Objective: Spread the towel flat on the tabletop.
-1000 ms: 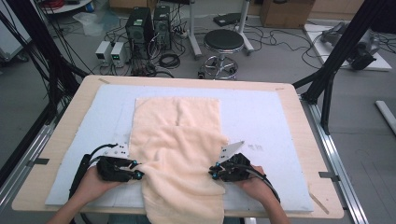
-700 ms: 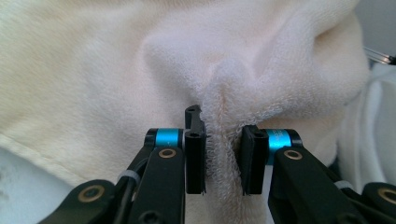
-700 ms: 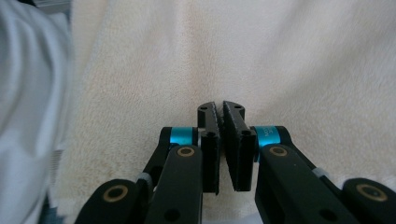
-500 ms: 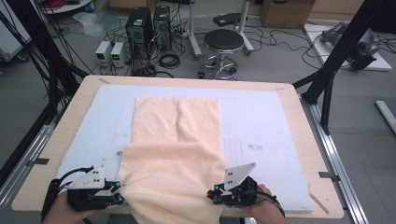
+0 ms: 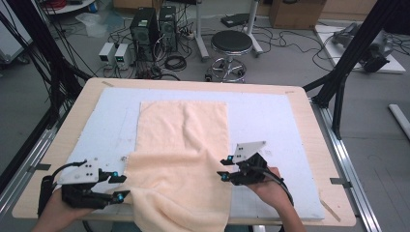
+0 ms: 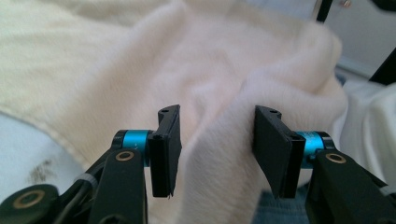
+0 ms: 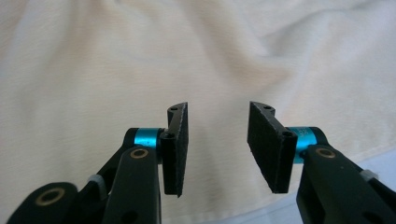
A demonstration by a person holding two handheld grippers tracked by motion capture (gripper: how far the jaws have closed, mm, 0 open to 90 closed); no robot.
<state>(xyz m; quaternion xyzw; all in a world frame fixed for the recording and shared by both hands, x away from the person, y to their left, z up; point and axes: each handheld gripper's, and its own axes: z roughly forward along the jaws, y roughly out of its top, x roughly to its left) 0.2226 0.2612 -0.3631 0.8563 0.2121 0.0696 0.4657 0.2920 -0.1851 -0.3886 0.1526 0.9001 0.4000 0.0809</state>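
My left gripper stands with its black jaws partly apart, having just been opening; a soft ridge of the pale peach terry towel bulges up between them, but the pads no longer pinch it, so it is let go. My right gripper has likewise just been opening, and its jaws hang parted above the cloth with nothing between them, the pile lying flat beneath. In the high view my left gripper sits at the near left edge of the towel and my right gripper at its near right edge. The towel lies down the middle of the pale blue foam mat on the wooden table, its near part heaped in loose folds and spilling over the front edge. I judge it light, limp and thick, not slippery or fragile; it will sag and bunch wherever it is unsupported. The best hold is on the hemmed corners, pinched through both layers.
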